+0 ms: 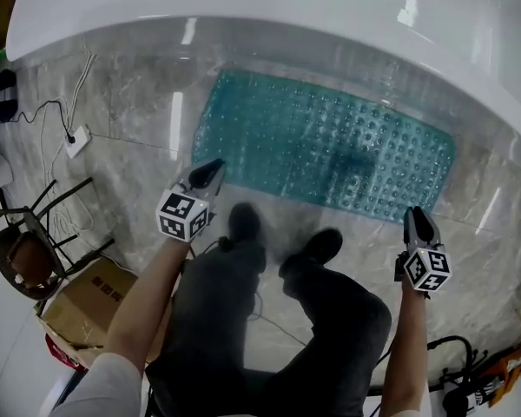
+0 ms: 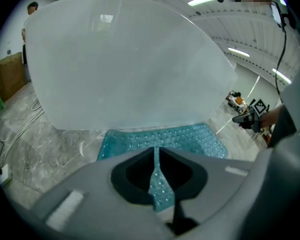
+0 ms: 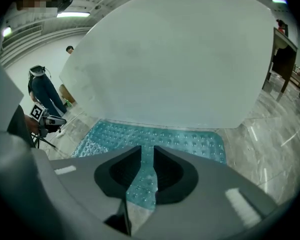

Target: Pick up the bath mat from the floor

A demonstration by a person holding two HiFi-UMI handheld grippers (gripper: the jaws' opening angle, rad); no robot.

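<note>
The bath mat (image 1: 326, 142) lies flat on the floor (image 1: 139, 111), its long axis left to right. The left gripper (image 1: 210, 174) and the right gripper (image 1: 417, 220) flank its 2 near corners, jaws slightly parted, empty.

Mat (image 1: 326, 146) lies flat on the floor (image 1: 130, 111), its far edge along the foot of the tub (image 1: 330, 7), which fills the space behind. Two shoes (image 1: 243, 224) stand side by side on the floor just before the mat's near edge. Left tool (image 1: 214, 168) is over the mat's near left corner. Right tool (image 1: 417, 215) is near the near right corner, off the mat. Far left is a socket (image 1: 76, 140) on the floor, with a chair (image 1: 22, 250) before it and a box (image 1: 82, 307) nearer still.
</note>
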